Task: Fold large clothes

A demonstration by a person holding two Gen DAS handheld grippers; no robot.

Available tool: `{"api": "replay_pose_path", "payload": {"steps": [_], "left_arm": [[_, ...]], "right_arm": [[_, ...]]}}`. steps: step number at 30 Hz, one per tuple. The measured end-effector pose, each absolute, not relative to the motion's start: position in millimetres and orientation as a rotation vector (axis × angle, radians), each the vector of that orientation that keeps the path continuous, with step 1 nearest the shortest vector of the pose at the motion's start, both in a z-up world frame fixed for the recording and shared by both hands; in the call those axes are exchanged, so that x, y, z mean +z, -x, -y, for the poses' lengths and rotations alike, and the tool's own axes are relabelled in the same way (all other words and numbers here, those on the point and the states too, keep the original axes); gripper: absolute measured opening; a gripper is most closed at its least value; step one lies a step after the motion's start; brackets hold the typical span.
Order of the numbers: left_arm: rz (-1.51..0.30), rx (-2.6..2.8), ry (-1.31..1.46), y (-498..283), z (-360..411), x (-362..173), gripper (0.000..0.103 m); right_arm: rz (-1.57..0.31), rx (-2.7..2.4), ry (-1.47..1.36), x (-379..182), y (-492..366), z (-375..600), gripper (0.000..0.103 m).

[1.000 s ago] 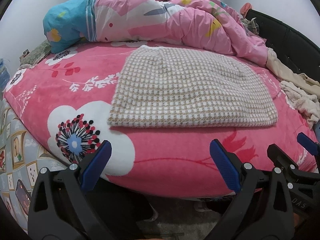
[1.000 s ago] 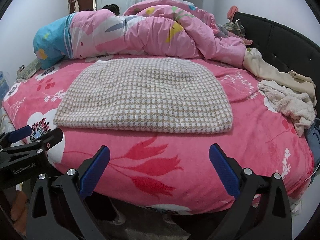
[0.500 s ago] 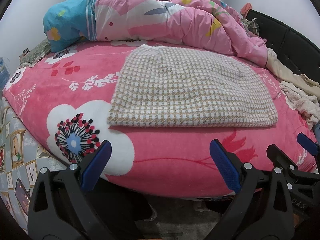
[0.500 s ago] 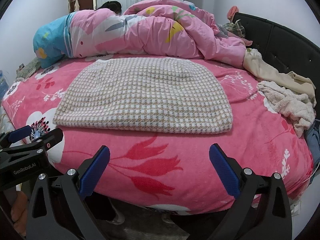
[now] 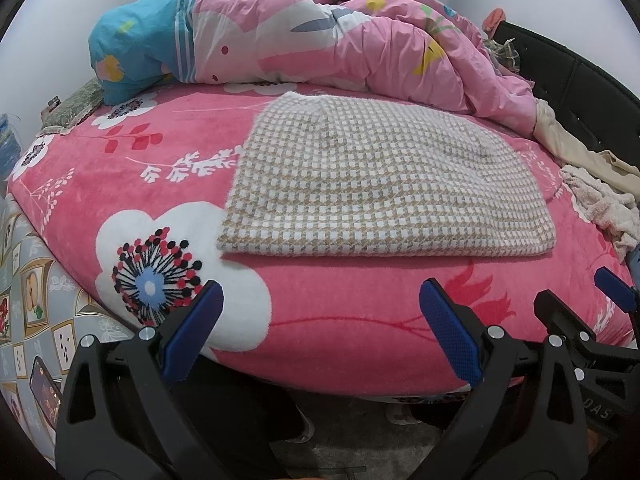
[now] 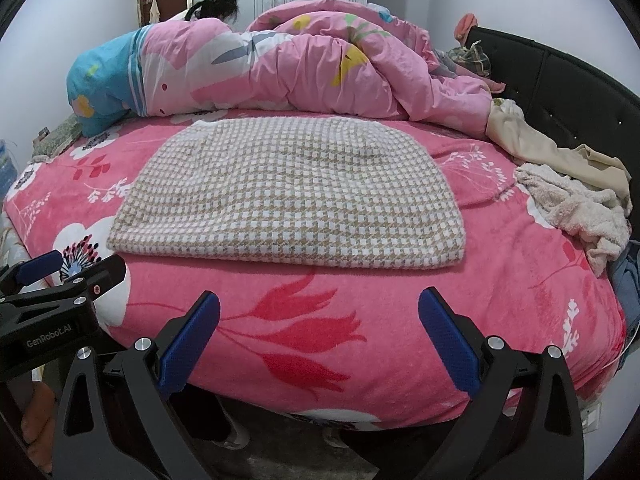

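Observation:
A beige-and-white checked garment (image 5: 384, 184) (image 6: 292, 196) lies folded flat in a rounded rectangle on the pink floral bed (image 5: 340, 312) (image 6: 280, 320). My left gripper (image 5: 320, 328) hangs open off the bed's near edge, below the garment's front left part, holding nothing. The right gripper (image 6: 320, 332) is open too, off the near edge below the garment's front edge. Each gripper shows at the side of the other's view: the right gripper (image 5: 592, 308) and the left gripper (image 6: 72, 272). Neither touches the cloth.
A bunched pink and blue duvet (image 5: 304, 36) (image 6: 280, 68) lies along the far side, a person's dark hair (image 6: 216, 4) behind it. Cream and fluffy clothes (image 6: 576, 200) (image 5: 600, 200) are heaped at the right by the black headboard (image 6: 568, 88). A patterned grey sheet (image 5: 28, 300) hangs at the left.
Both views have risen slightly, so more of the person's hair behind the duvet shows. The garment and the gripper openings are unchanged.

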State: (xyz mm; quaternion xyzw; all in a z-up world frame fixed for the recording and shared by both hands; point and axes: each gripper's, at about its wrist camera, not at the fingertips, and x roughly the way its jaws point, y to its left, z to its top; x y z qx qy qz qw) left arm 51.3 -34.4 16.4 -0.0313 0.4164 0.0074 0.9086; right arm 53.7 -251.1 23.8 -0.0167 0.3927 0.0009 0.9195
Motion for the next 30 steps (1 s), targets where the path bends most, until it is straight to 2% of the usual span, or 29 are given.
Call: {"api": "replay_pose_path", "payload": {"steps": [30], "left_arm": [[-0.856, 0.018, 0.068, -50.8, 33.6, 19.0, 0.095]], "right_arm": [[-0.806, 0.005, 0.044, 26.2, -54.4, 245.9, 0.097]]}}
